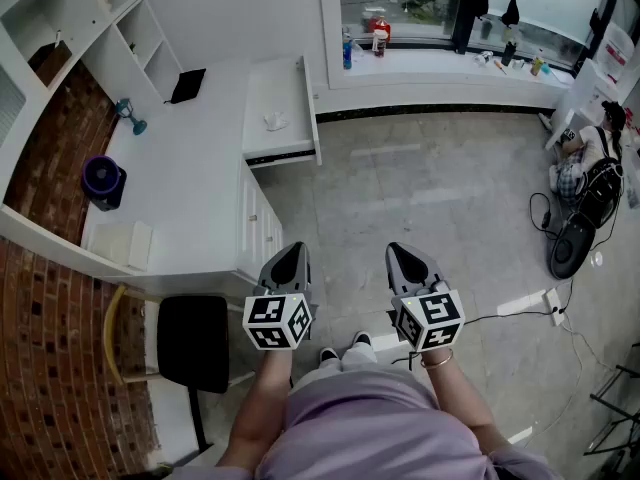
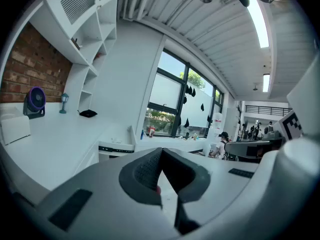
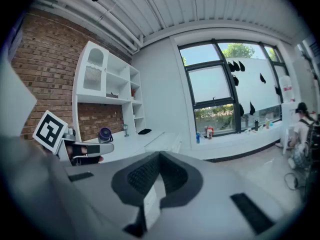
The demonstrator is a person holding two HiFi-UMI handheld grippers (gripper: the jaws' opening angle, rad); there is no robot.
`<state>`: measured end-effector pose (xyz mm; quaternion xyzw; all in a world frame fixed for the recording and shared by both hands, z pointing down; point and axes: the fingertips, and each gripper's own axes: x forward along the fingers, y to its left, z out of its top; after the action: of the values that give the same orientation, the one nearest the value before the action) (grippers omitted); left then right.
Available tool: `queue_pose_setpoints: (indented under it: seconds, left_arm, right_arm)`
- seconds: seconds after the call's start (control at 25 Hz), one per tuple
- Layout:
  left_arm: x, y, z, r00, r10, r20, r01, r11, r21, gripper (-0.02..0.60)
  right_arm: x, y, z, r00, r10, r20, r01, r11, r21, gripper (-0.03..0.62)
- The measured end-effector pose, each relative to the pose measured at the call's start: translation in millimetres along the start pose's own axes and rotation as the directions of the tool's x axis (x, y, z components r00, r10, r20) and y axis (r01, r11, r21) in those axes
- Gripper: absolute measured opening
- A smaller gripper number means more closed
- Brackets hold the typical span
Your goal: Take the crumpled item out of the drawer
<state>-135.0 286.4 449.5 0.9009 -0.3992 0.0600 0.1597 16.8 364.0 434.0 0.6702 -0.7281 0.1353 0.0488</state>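
An open white drawer point(image 1: 280, 108) juts out from the far end of the white desk point(image 1: 190, 178). In it lies a small crumpled white item point(image 1: 274, 121). My left gripper point(image 1: 290, 256) and right gripper point(image 1: 401, 254) are held side by side close to my body, well short of the drawer and over the grey floor. Both are shut with nothing between the jaws. In the left gripper view the left gripper point(image 2: 161, 152) points toward the drawer point(image 2: 116, 145) in the distance. The right gripper point(image 3: 159, 157) points toward the window.
A black chair point(image 1: 195, 341) stands at the desk's near end. On the desk sit a purple fan point(image 1: 102, 180), a teal lamp point(image 1: 130, 115), a black item point(image 1: 187, 85) and a white box point(image 1: 122, 244). Bottles point(image 1: 362, 40) line the windowsill. A person point(image 1: 585, 163) and cables are at right.
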Motion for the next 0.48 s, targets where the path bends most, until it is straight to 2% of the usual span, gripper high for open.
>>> queue_pose_setpoints:
  seconds: [0.48]
  left_arm:
    - [13.8, -5.5, -1.3, 0.999, 0.008, -0.031, -0.008, 1.000, 0.005, 0.000]
  right_arm:
    - [7.9, -11.3, -3.2, 1.000, 0.028, -0.005, -0.028, 0.999, 0.024, 0.003]
